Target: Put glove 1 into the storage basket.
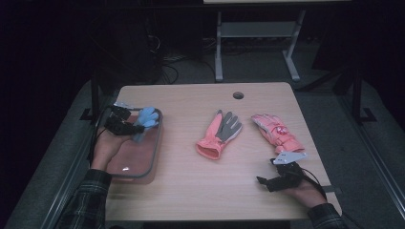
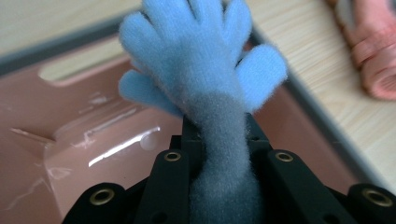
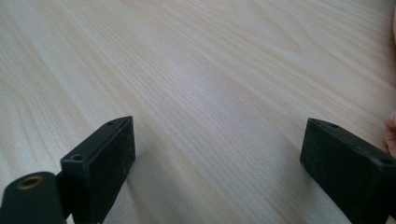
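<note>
My left gripper is shut on the cuff of a fluffy blue glove and holds it over the pink bin at the table's left edge. In the left gripper view the blue glove fans out above the jaws, its grey-blue cuff pinched between them, with the pink bin beneath. My right gripper rests near the front right of the table, open, with bare wood between its black fingers. A pink and grey glove lies mid-table. A pink patterned glove lies to its right.
The wooden table has a round cable hole near its far edge. A desk frame and cables stand on the dark floor beyond. In the left gripper view a pink glove shows at the right edge.
</note>
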Motion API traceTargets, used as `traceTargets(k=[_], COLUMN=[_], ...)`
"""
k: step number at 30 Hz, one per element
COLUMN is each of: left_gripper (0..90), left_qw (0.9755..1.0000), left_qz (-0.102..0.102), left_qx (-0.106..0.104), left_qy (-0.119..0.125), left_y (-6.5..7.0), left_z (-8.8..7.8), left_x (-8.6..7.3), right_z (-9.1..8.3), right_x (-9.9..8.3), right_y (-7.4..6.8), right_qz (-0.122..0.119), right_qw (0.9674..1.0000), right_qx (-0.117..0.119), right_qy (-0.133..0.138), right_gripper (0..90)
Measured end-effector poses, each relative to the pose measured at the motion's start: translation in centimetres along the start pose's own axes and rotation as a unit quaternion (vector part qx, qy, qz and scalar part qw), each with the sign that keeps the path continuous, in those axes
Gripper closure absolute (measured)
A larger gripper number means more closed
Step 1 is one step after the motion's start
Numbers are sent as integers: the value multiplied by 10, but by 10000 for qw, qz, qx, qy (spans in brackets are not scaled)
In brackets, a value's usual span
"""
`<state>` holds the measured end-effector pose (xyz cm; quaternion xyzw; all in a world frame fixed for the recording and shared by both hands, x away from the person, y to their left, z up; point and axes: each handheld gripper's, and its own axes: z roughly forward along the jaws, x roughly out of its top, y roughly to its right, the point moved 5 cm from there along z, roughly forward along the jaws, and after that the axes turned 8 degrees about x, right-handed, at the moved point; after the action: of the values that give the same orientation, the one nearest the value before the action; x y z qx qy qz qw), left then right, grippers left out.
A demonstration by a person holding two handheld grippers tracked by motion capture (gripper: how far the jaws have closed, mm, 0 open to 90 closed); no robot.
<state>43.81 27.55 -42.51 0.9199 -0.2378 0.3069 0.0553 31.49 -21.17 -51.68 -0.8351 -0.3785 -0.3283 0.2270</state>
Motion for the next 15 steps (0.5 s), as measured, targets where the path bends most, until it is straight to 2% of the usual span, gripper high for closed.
traceTargets(k=[2, 7, 15], left_gripper=[762, 759, 749], left_qw=[9999, 9990, 9984], left_qz=[-38, 60, -31], left_qx=[-2, 52, -41], left_qy=[-107, -440, -569], left_y=[-1, -1, -1], left_z=[9, 27, 40], left_x=[-3, -9, -15], right_z=[0, 0, 0], right_x=[0, 0, 0], right_y=[0, 0, 0], right_qz=[1, 1, 2], right_qw=[10000, 10000, 10000], right_qx=[1, 1, 1], right_qy=[0, 1, -1], right_gripper=[94, 95, 94])
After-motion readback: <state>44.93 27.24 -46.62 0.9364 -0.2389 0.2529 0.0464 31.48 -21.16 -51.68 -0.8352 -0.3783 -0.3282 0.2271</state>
